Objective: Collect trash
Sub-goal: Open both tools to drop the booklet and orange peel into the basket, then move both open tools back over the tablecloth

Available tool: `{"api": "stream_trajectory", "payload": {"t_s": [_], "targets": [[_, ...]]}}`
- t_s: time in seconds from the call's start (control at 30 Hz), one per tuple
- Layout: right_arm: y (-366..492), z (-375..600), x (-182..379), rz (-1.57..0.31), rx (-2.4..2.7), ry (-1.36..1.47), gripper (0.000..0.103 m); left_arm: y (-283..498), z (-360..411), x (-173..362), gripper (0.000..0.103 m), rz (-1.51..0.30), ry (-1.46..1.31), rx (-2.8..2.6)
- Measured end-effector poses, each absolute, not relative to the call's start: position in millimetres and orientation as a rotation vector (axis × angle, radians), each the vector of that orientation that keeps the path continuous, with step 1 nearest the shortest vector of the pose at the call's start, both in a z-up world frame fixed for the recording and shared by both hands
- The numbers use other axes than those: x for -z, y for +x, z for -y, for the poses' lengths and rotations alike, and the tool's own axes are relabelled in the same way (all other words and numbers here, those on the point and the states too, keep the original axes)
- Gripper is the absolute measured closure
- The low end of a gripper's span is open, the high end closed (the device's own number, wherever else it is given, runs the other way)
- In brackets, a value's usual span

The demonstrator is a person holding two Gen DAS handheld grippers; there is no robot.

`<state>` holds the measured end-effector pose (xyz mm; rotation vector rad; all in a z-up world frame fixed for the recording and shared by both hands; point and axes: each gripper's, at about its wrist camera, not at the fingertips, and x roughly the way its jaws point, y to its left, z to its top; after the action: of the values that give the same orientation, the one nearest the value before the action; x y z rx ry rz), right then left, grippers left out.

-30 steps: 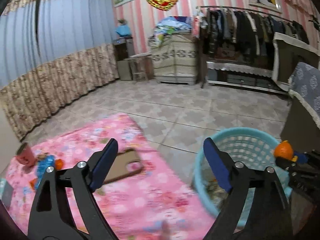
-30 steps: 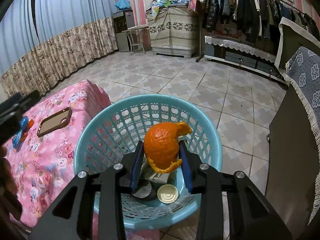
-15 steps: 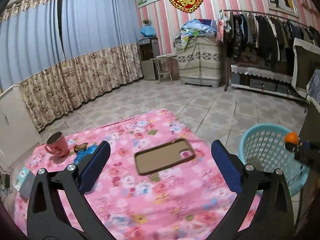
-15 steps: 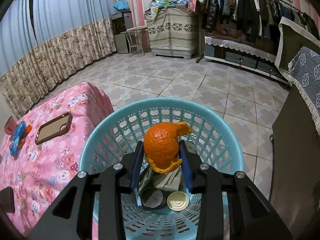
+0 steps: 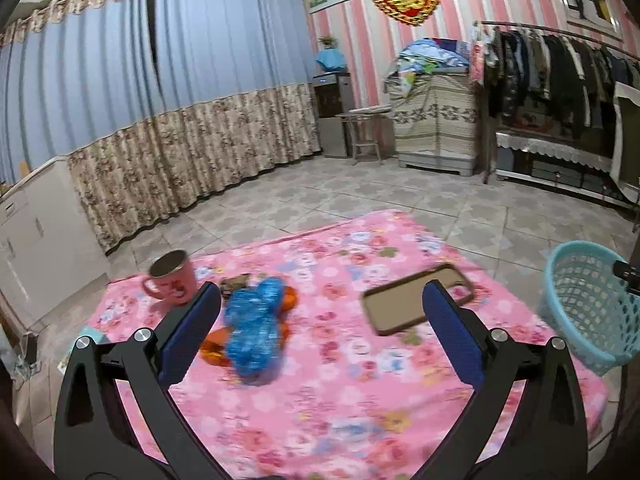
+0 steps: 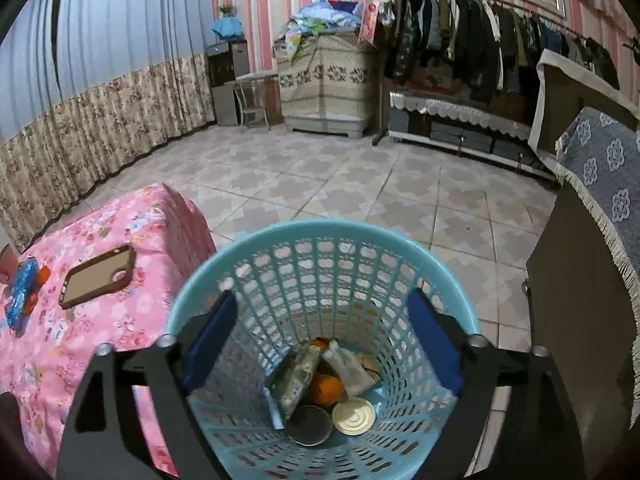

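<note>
My right gripper (image 6: 320, 344) is open and empty over the light blue basket (image 6: 400, 248). An orange peel (image 6: 326, 388) lies at the basket's bottom with a can, a lid and wrappers. My left gripper (image 5: 320, 328) is open and empty above the pink flowered table (image 5: 360, 400). A crumpled blue wrapper (image 5: 256, 332) lies on orange peel pieces (image 5: 212, 350) just right of the left fingertip (image 5: 192, 332). The basket also shows at the right edge of the left wrist view (image 5: 588, 304).
A pink mug (image 5: 172, 280) stands at the table's far left. A phone in a brown case (image 5: 416, 300) lies right of the wrapper and also shows in the right wrist view (image 6: 98, 276). A dark cabinet (image 6: 580, 300) stands right of the basket. Tiled floor lies beyond.
My right gripper opened and the orange peel dropped into the basket. My left gripper swung left from the basket to the blue wrapper on the table.
</note>
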<state>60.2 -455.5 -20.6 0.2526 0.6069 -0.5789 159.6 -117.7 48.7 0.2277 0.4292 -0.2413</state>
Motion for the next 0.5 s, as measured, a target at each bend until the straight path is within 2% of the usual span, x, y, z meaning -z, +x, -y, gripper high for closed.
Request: {"api": "stream_trajectory", "payload": {"t_s": [0.27, 0.5], "targets": [[71.7, 397.9, -15.4, -0.498, 0.461, 0.192, 0.009, 181.5, 62.6, -63.8, 0.005, -0.403, 0.198, 0.155], [106.9, 343.7, -30.4, -0.490, 0.324, 0.152, 0.009, 204.7, 25.5, -75.2, 0.005, -0.413, 0.196, 0.110]]}}
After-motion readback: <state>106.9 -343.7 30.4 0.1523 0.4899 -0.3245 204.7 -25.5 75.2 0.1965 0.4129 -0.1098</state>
